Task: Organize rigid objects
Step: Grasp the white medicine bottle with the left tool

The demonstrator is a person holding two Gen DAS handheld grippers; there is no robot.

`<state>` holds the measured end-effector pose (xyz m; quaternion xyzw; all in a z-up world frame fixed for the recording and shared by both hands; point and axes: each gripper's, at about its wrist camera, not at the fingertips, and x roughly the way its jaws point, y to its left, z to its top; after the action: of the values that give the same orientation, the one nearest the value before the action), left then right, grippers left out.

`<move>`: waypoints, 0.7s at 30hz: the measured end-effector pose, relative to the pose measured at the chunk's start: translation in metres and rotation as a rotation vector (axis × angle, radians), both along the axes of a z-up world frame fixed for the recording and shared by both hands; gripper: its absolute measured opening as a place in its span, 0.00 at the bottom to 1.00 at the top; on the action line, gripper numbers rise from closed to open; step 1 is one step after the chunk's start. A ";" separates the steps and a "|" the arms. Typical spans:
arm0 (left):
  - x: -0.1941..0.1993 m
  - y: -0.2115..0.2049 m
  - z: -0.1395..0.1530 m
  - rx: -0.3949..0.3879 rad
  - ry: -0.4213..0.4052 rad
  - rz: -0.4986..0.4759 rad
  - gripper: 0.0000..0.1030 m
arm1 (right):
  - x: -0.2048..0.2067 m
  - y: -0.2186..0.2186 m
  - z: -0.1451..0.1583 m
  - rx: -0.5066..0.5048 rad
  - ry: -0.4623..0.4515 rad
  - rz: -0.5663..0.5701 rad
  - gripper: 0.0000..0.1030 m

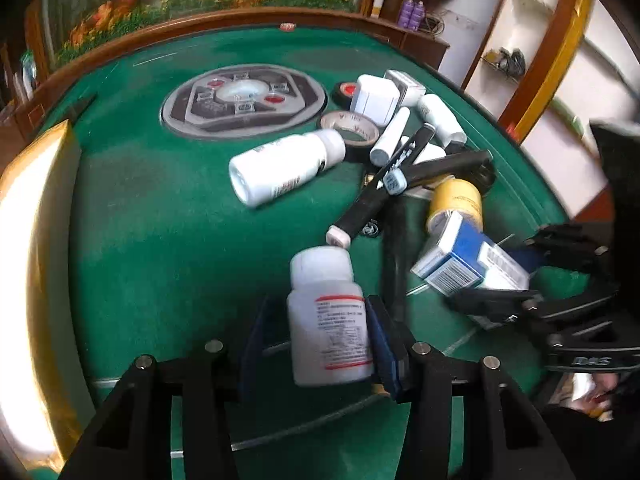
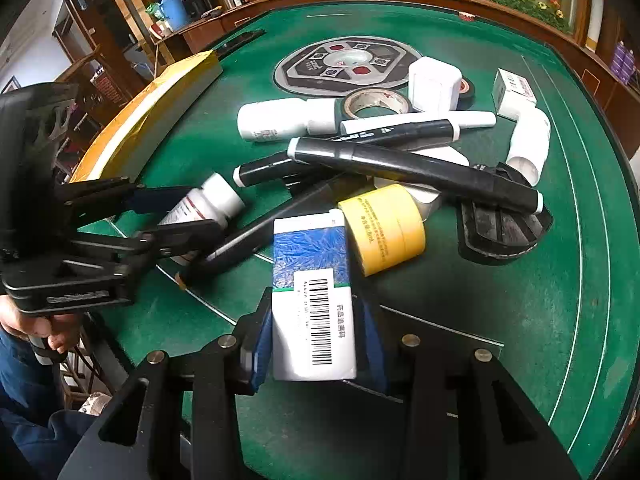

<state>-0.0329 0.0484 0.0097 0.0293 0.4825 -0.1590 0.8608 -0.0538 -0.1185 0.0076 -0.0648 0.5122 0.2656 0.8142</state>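
Note:
My left gripper (image 1: 320, 332) is shut on a small white pill bottle (image 1: 326, 312) with a red-edged label, held above the green felt table (image 1: 160, 240). It also shows in the right wrist view (image 2: 208, 208). My right gripper (image 2: 314, 336) is shut on a blue and white box (image 2: 312, 300) with a barcode; the box also shows in the left wrist view (image 1: 468, 260). A pile lies beyond: black markers (image 2: 412, 164), a yellow tape roll (image 2: 384, 228), a larger white bottle (image 1: 284, 164), white tubes (image 1: 440, 118) and white boxes (image 2: 434, 84).
A gold box (image 2: 152, 112) lies at the table's left edge. A round control panel (image 1: 244, 100) sits in the table's middle. A grey tape roll (image 2: 376, 104) and a black ribbed disc (image 2: 500, 228) lie in the pile. A wooden rim borders the table.

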 end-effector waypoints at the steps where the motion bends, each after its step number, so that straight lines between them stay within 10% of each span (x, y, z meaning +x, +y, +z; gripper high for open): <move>1: -0.001 -0.005 -0.001 0.040 -0.015 0.000 0.49 | -0.001 -0.001 0.001 -0.004 -0.012 0.005 0.36; 3: -0.004 -0.008 -0.002 0.067 -0.034 0.015 0.36 | -0.002 -0.004 0.002 0.000 -0.020 -0.001 0.35; 21: -0.058 0.132 0.074 -0.077 -0.234 0.345 0.36 | -0.014 0.073 0.063 0.195 -0.102 0.185 0.35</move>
<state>-0.0909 0.1807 0.0834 -0.0683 0.3708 -0.0231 0.9259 -0.0679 -0.0459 0.0703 -0.0459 0.4337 0.3842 0.8138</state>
